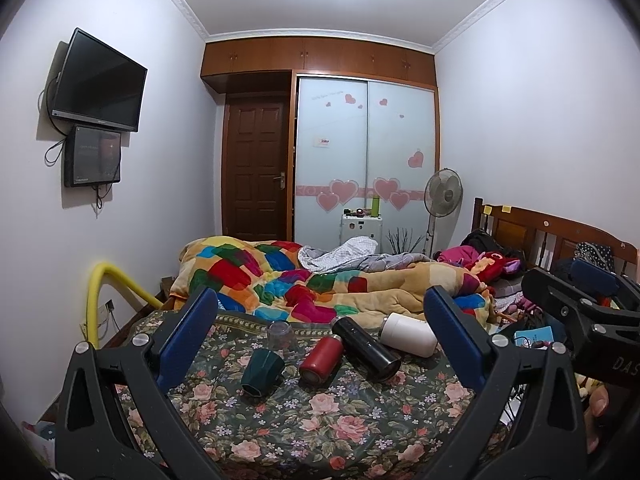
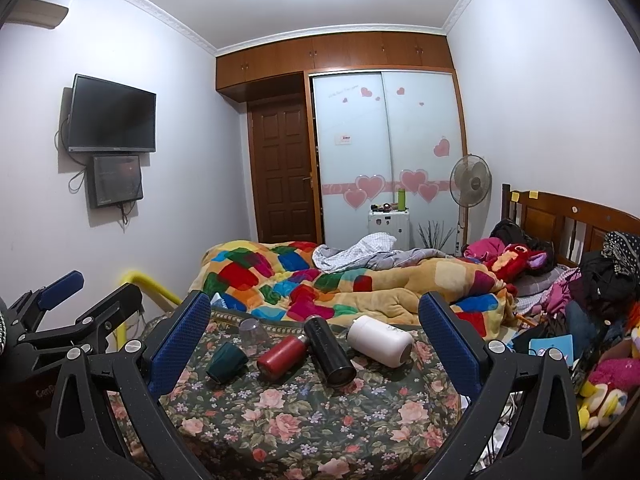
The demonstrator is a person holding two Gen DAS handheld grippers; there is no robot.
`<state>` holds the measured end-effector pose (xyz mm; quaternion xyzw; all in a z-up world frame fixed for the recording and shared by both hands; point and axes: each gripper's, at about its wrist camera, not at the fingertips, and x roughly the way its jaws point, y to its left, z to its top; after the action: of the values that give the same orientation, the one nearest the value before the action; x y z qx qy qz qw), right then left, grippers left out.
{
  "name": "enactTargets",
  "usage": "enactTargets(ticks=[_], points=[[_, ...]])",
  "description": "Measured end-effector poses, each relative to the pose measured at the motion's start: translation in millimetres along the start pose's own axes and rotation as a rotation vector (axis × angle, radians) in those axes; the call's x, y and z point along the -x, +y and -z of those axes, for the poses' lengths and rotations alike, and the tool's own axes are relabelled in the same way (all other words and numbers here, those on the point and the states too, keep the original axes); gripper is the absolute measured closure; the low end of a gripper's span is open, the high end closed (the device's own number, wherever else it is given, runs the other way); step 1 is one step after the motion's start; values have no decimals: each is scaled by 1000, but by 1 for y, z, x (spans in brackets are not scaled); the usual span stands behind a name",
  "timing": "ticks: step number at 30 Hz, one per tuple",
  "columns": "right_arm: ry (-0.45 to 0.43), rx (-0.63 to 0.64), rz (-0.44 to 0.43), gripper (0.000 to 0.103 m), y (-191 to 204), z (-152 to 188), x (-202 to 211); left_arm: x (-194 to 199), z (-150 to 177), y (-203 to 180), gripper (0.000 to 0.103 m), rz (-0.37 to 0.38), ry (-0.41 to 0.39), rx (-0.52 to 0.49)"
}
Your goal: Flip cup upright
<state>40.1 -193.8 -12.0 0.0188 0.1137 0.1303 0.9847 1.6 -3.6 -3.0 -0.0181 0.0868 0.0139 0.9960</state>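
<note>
from the left wrist view, the left claw [image 1: 320,336] stands spread wide, its blue pads framing the lower middle of the frame and pinching nothing; between them, on the floral bedspread [image 1: 320,420], lie the vessels; the green cup [image 1: 262,374] is on its side at lower centre-left, mouth turned toward the camera; behind it an upturned clear glass [image 1: 281,334] stands mouth-down; just right lies a red flask [image 1: 320,358], then a black flask [image 1: 366,348] touching it, then a white bottle [image 1: 408,334] further right; the right claw [image 1: 576,284] juts in at the right edge, fingers apart and holding nothing; a patchwork quilt [image 1: 304,280] is heaped across the middle of the frame.

from the right wrist view, the right claw [image 2: 316,332] is likewise spread, pads either side of the lower middle; the green cup [image 2: 226,362] lies tipped at lower centre-left, near the left pad but apart from it; the clear glass [image 2: 253,334] is just behind it; the red flask [image 2: 282,356], black flask [image 2: 329,352] and white bottle [image 2: 380,340] run rightward; the left claw [image 2: 94,286] shows at the left edge, open-fingered; a television [image 2: 112,114] hangs upper left.
</note>
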Motion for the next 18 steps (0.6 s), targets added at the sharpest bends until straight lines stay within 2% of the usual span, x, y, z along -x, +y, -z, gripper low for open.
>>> enactTargets(ticks=[18], points=[[2, 3, 0, 0, 2, 0, 0, 0, 1, 4, 0, -7, -5, 8]])
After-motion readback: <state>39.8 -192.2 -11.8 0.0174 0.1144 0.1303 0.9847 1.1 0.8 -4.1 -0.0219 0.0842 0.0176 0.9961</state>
